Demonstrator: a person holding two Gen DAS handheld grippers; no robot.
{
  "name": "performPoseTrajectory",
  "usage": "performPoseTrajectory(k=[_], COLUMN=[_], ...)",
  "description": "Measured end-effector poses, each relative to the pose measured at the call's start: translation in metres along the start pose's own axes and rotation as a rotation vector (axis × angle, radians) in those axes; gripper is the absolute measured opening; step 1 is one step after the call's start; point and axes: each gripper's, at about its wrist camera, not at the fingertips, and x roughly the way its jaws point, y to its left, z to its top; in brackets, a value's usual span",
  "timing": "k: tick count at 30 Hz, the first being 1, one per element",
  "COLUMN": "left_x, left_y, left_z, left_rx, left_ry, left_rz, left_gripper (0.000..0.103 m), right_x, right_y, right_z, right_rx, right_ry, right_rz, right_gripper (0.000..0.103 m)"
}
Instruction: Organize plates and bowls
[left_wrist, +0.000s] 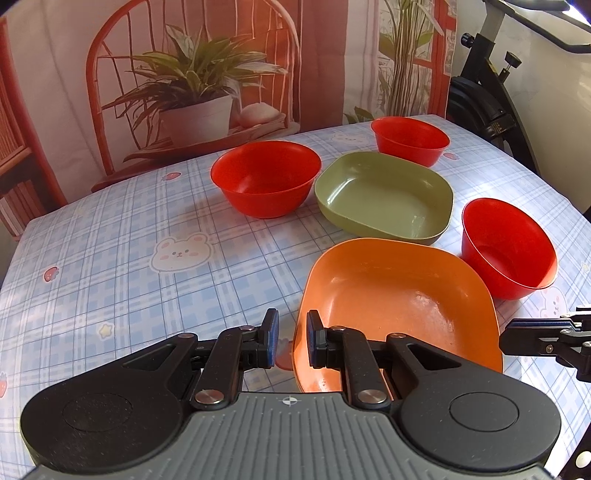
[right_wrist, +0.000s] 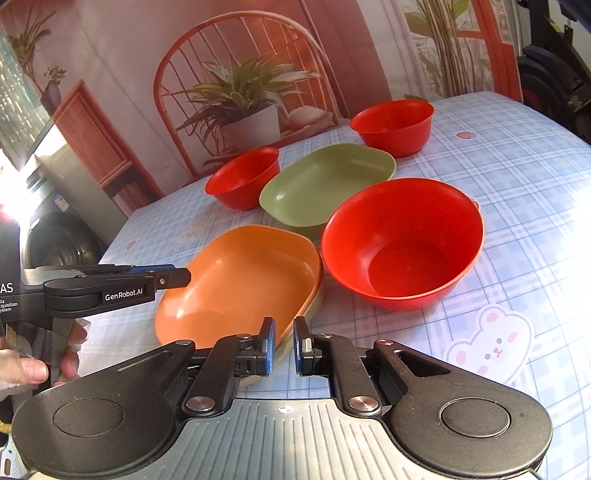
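**Grippers at the orange plate, bowls spread behind**

Where the left wrist view cuts off the orange plate behind the left gripper, its near rim sits between the parted, empty fingers. A green plate and three red bowls stand empty on the checked tablecloth.

From the right wrist view, the right gripper is released, gripping nothing, its fingers straddling the plate's near rim. A pale edge beneath the orange plate is hard to identify. The nearest red bowl is empty.
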Motion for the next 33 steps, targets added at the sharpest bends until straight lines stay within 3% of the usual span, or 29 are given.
performPoseTrajectory(k=[6, 9, 13, 23, 33], left_x=[-0.011, -0.01, 0.003, 0.062, 0.103], left_y=[0.01, 0.014, 0.01, -0.015, -0.015], left_z=[0.021, 0.038, 0.056, 0.079, 0.085], left_rx=[-0.068, -0.12, -0.153, -0.164, -0.16], left_ry=[-0.045, -0.067, -0.073, 0.011, 0.074], left_rz=[-0.03, -0.053, -0.089, -0.116, -0.157], left_gripper=[0.019, 0.042, 0.044, 0.044, 0.044], right_x=[-0.016, -0.021, -0.015, 0.043, 0.097], right_y=[0.001, -0.008, -0.026, -0.085, -0.103], right_z=[0.028, 0.051, 0.079, 0.132, 0.145], right_rx=[-0.112, -0.142, -0.175, -0.095, -0.068], right_ry=[-0.091, -0.128, -0.157, -0.081, 0.02], right_rz=[-0.019, -0.041, -0.094, -0.134, -0.118], right_gripper=[0.012, 0.015, 0.015, 0.016, 0.017])
